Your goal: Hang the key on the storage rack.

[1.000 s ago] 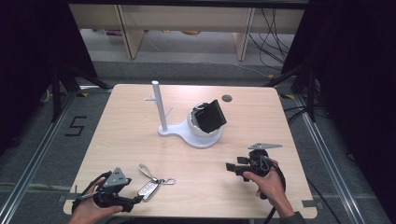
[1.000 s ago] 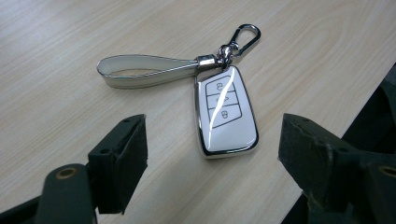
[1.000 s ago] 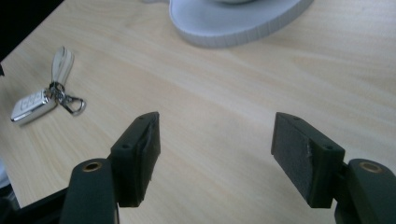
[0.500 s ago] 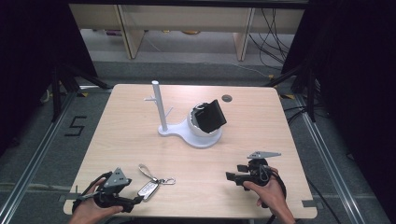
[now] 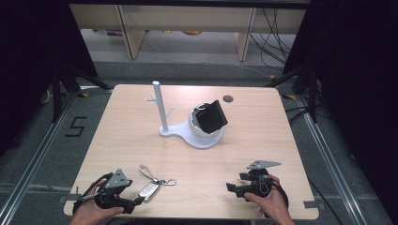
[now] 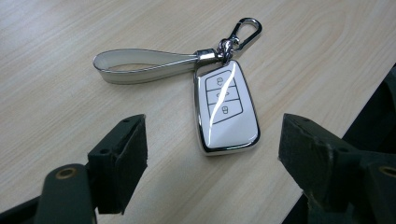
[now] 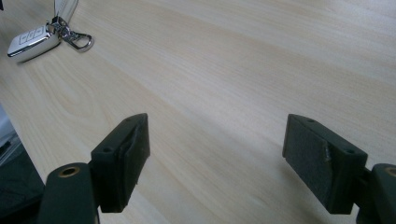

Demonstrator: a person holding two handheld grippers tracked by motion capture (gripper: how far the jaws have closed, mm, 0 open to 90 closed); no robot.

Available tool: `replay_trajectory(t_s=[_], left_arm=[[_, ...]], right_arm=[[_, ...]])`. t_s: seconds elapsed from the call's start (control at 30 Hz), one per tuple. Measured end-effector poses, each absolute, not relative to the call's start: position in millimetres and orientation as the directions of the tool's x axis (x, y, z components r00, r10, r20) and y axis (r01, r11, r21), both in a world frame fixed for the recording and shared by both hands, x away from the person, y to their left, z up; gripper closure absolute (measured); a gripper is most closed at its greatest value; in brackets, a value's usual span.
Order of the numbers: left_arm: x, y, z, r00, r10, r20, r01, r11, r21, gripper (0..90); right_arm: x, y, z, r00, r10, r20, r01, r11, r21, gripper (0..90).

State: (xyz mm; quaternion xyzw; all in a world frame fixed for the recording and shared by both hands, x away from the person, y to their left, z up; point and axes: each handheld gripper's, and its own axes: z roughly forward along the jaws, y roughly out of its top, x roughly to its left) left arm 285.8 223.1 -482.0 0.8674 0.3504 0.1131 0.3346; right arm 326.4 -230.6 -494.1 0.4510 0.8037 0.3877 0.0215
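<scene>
At the near edge of the table (image 5: 263, 126), the left tool (image 5: 138, 201) is resting with its jaws standing wide apart, gripping nothing, and the white car key fob (image 6: 226, 107) is lying flat on the wood just beyond and between them, untouched. Its white strap (image 6: 142, 65) and silver clasp (image 6: 247, 29) are trailing away from it. The right tool (image 5: 231, 187), well apart to the right, has just been opening its jaws over bare wood. Farther back, a white stand (image 5: 162, 110) is holding a black pouch (image 5: 211, 116).
</scene>
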Motion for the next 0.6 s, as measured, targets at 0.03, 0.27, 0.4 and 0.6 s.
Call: replay_trajectory(t_s=[0.03, 0.27, 0.4, 0.6], left_arm=[[286, 223, -482, 0.729, 0.684, -0.038, 0.532, -0.530, 0.660, 23.5], [286, 222, -479, 0.733, 0.679, -0.043, 0.524, -0.523, 0.672, 23.0], [289, 219, -475, 0.741, 0.672, -0.025, 0.507, -0.535, 0.676, 22.4], [296, 206, -466, 0.773, 0.634, -0.017, 0.471, -0.556, 0.685, 21.0]], right_arm=[[326, -231, -494, -0.592, 0.741, 0.315, 0.708, 0.293, 0.643, 23.9], [320, -232, -496, -0.589, 0.741, 0.322, 0.719, 0.298, 0.628, 23.7], [322, -235, -495, -0.581, 0.754, 0.308, 0.716, 0.293, 0.634, 23.6], [320, -235, -496, -0.579, 0.754, 0.312, 0.720, 0.293, 0.630, 23.9]])
